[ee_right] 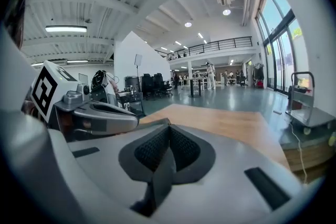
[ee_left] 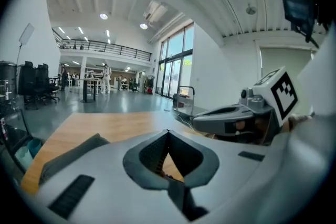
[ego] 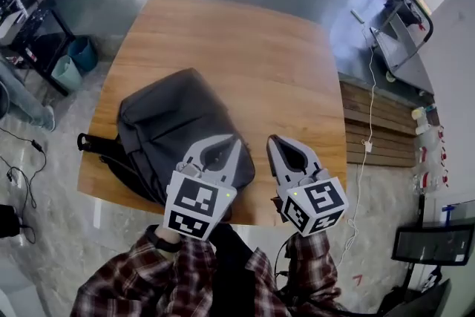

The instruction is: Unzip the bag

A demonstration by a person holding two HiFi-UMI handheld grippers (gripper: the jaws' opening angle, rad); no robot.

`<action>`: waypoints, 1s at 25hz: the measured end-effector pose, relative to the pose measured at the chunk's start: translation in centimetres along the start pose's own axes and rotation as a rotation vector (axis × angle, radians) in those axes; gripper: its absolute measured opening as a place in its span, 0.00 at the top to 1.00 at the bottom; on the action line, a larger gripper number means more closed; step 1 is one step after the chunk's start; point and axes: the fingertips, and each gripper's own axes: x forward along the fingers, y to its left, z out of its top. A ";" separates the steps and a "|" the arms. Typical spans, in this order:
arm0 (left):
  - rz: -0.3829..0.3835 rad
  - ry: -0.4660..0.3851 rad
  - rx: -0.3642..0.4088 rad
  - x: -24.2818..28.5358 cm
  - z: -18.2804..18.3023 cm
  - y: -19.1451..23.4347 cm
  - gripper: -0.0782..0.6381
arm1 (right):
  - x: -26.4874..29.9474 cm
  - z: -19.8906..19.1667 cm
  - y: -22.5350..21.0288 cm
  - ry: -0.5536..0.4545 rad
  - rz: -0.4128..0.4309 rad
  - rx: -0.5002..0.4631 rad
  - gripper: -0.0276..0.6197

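Dark bag (ego: 174, 126) lies flat on the near-left part of the wooden bench (ego: 274, 56), apparently zipped; no slider or pull can be made out. Left tool (ego: 234, 138) and right tool (ego: 272, 138) are both clenched on nothing, raised side by side at the bag's near-right edge, touching nothing. Judged as the approach step, unzipping not begun: next, locate the pull, release one tool and descend onto it while the other steadies the fabric.
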 end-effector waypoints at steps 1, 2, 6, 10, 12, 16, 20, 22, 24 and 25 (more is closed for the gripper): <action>-0.015 0.036 0.001 1.3 -1.2 -0.2 0.88 | 0.4 -1.3 -0.7 0.028 0.003 0.004 0.94; -0.027 0.071 0.001 2.6 -2.4 -0.3 0.88 | 0.8 -2.6 -1.5 0.056 0.004 0.005 0.94; -0.060 0.210 0.000 6.8 -8.1 -0.2 0.88 | 2.7 -8.5 -3.9 0.161 0.006 0.027 0.94; -0.067 0.331 -0.015 9.6 -13.6 0.0 0.88 | 4.4 -13.9 -5.4 0.251 0.035 0.057 0.94; -0.068 0.388 -0.027 10.5 -16.0 0.0 0.88 | 5.1 -16.0 -5.6 0.286 0.062 0.068 0.94; -0.061 0.435 -0.027 12.6 -19.2 1.0 0.88 | 7.6 -18.8 -6.2 0.326 0.112 0.058 0.94; -0.074 0.455 -0.071 13.0 -20.0 1.1 0.88 | 8.7 -21.6 -5.5 0.408 0.208 -0.041 0.94; -0.082 0.451 -0.083 13.0 -20.0 1.1 0.88 | 9.1 -22.6 -5.8 0.445 0.257 -0.166 0.94; -0.084 0.442 -0.090 13.0 -20.0 1.1 0.88 | 9.5 -23.2 -5.7 0.476 0.332 -0.328 0.89; -0.085 0.439 -0.093 13.0 -20.0 1.1 0.88 | 9.7 -23.3 -5.4 0.485 0.378 -0.415 0.85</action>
